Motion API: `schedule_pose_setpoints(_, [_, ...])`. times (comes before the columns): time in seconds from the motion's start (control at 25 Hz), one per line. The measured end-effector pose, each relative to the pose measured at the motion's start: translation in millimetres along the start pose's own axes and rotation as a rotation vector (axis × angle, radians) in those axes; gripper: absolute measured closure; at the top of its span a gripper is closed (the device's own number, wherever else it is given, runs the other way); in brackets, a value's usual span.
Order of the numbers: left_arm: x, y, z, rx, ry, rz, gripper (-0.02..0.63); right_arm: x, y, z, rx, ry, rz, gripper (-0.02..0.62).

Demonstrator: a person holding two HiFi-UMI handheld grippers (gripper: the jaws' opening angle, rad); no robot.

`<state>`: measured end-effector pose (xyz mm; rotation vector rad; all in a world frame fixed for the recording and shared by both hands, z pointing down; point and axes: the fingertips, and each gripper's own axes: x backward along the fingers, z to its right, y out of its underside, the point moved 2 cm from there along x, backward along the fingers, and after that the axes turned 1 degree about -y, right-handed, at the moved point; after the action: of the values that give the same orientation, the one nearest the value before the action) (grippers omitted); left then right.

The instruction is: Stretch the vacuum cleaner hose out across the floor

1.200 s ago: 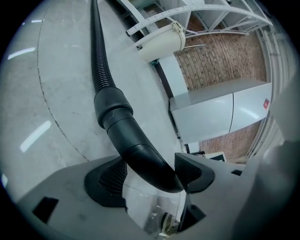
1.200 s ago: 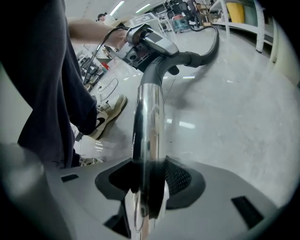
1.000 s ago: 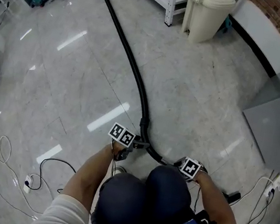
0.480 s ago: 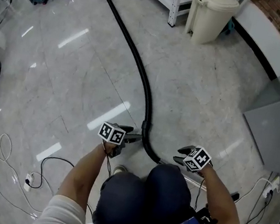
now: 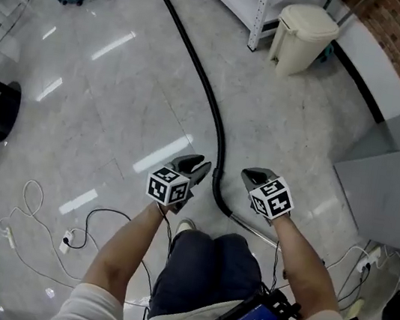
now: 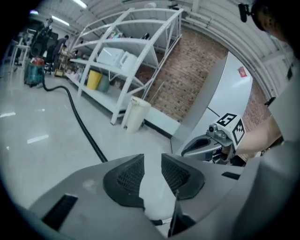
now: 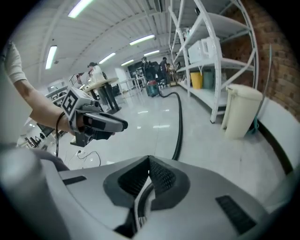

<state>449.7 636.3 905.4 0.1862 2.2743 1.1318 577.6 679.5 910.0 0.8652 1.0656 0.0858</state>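
While the left gripper's (image 5: 197,166) jaws, just closing, stand slightly apart and the right gripper's (image 5: 248,174) have just closed together, both empty, the hose (image 5: 220,147) lies curved along the floor (image 5: 103,101) between and beyond them, probably light and bendy, best pinched near its stiffer cuff (image 5: 218,180).

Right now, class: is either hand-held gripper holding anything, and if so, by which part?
Nothing is held. The left hand-held gripper and right hand-held gripper have just been closing on empty air; the hose lies on the floor, untouched.
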Motion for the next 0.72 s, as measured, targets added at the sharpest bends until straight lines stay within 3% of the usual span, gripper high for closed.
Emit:
schedule_pose_setpoints(0.08, [33,-52,18,-0.012,-0.059,0.077,0.545,31,-54,-15,0.023,0.017,0.056,0.594])
schedule_pose_setpoints(0.2, [86,-116,44,-0.025,-0.14,0.164,0.603,77,-128,-42,0.054,0.024,0.132,0.592])
schedule_pose_setpoints(0.48, [203,-219,106,-0.056,-0.29,0.278,0.604,172,-252,-117,0.127,-0.002,0.224,0.594])
schedule_pose_setpoints(0.72, [282,-280,167,-0.034,-0.367,0.355,0.604,246,-317,-175,0.153,-0.026,0.284,0.594])
